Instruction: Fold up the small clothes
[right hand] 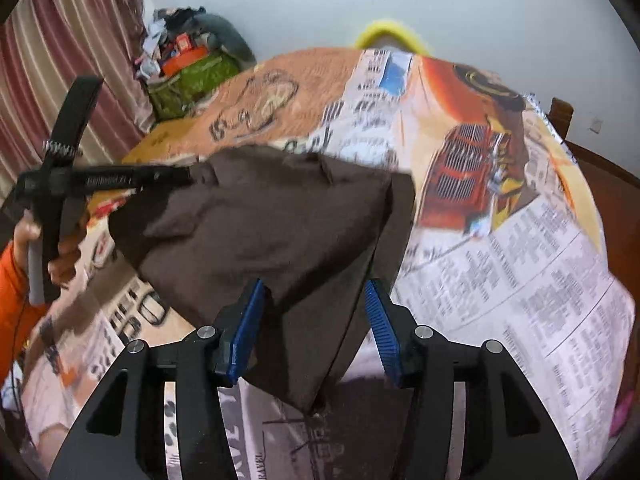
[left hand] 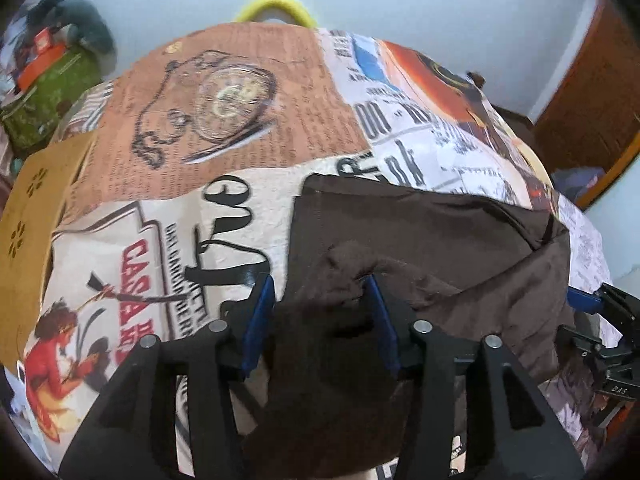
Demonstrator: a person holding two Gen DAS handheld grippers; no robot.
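Brown garment (left hand: 432, 240) lies on the print-covered desk (left hand: 168, 240), folded over once, apparently. Left tool (left hand: 320, 320) and right tool (right hand: 316, 320) both stand apart, cloth between, unclamped. Further folds and smoothing remain.

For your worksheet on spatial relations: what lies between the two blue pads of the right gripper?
In the right wrist view, a corner of the brown garment lies between the open right gripper's pads, with the printed cloth beneath.
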